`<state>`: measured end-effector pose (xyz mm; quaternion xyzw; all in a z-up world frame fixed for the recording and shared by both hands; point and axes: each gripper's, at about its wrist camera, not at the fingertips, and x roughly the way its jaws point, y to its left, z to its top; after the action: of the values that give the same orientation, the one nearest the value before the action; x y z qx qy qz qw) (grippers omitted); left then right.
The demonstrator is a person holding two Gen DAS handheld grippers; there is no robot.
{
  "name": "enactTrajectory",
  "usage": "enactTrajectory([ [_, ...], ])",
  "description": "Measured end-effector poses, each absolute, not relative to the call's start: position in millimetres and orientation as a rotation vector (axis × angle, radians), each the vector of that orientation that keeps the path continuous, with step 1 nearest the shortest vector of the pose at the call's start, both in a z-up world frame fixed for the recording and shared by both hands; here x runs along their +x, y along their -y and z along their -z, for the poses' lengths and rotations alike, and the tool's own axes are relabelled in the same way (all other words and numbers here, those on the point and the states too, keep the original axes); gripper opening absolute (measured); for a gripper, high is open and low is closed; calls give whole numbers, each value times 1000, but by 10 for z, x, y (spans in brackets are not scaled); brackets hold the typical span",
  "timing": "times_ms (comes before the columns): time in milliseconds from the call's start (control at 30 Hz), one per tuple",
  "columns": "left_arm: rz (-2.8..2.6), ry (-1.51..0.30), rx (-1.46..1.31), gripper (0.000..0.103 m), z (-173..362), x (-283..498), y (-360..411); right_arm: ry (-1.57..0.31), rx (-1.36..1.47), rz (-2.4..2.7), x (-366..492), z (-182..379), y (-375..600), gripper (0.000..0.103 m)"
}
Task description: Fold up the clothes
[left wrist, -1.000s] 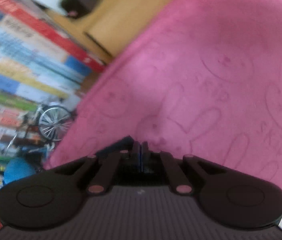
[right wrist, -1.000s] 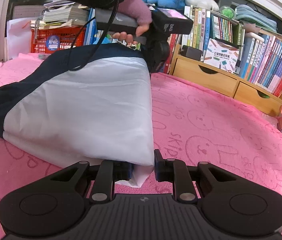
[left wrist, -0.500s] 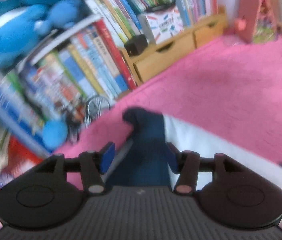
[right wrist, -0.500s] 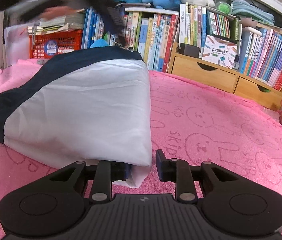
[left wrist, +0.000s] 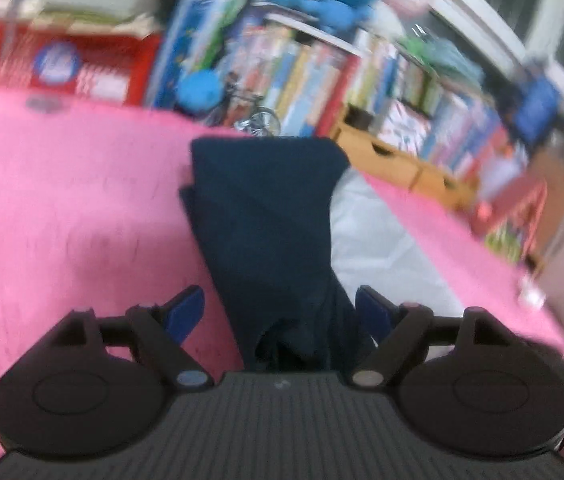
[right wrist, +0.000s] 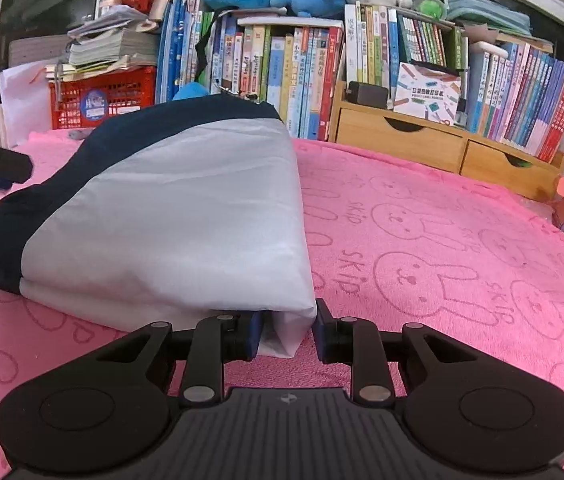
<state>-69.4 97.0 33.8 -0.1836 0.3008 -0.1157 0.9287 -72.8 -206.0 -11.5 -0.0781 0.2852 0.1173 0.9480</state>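
Lying on the pink blanket (right wrist: 462, 240), the garment (right wrist: 169, 216) is already doubled into a thick packet, white on top with a dark navy band along its far and left edges. The right claw (right wrist: 286, 336) sits low at the near corner of this packet. Its jaws stand a little apart, and the white corner is between them, but I cannot tell if the pads really press the cloth. The left claw (left wrist: 279, 314) is wide open above the navy part of the garment; the cloth passes between its fingers and nothing is gripped. This view is blurred, so the details are weak.

The risk I see is at the near corner. If the right claw pulls or lifts while only the upper layer is caught, the layers may slide apart and the neat edge will open. The fabric looks smooth and thin, so it may also slip out from a loose hold. If the left claw closes on a bunched piece of navy cloth, it can drag a wrinkle into the fold.
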Motion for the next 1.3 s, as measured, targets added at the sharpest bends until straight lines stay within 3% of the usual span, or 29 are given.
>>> enactTrajectory([
  [200, 200, -616, -372, 84, -267, -707, -1002, -580, -158, -223, -684, 103, 2022, 27],
  [267, 191, -617, -436, 84, -227, -666, -1076, -580, -157, -218, -669, 99, 2009, 38],
  [333, 178, -615, -504, 84, -177, -621, -1165, -580, -157, -213, -655, 95, 1996, 39],
  [467, 151, -626, -593, 84, -102, -495, -1331, -575, -161, -194, -635, 85, 1966, 20],
  [800, 160, -641, -591, 84, -94, -242, -1470, -513, -256, -248, -1109, -77, 1893, 18],
  [900, 186, -645, -571, 84, -147, -188, -1488, -558, -307, -350, -1220, -119, 1969, 33],
  [967, 229, -644, -567, 84, -237, -132, -1496, -596, -287, -441, -1275, -192, 2143, 51],
  [1100, 417, -655, -591, 84, -560, 148, -1385, -644, -132, -605, -1288, -445, 2578, 61],
  [1167, 510, -684, -618, 85, -720, 398, -1254, -618, -3, -625, -1138, -578, 2773, 77],
  [1233, 559, -721, -624, 85, -817, 703, -1072, -574, 126, -608, -898, -696, 2931, 84],
  [1267, 567, -737, -617, 83, -852, 850, -974, -562, 188, -589, -720, -712, 2967, 84],
  [1300, 561, -750, -602, 76, -875, 987, -876, -561, 242, -567, -493, -691, 2980, 84],
])
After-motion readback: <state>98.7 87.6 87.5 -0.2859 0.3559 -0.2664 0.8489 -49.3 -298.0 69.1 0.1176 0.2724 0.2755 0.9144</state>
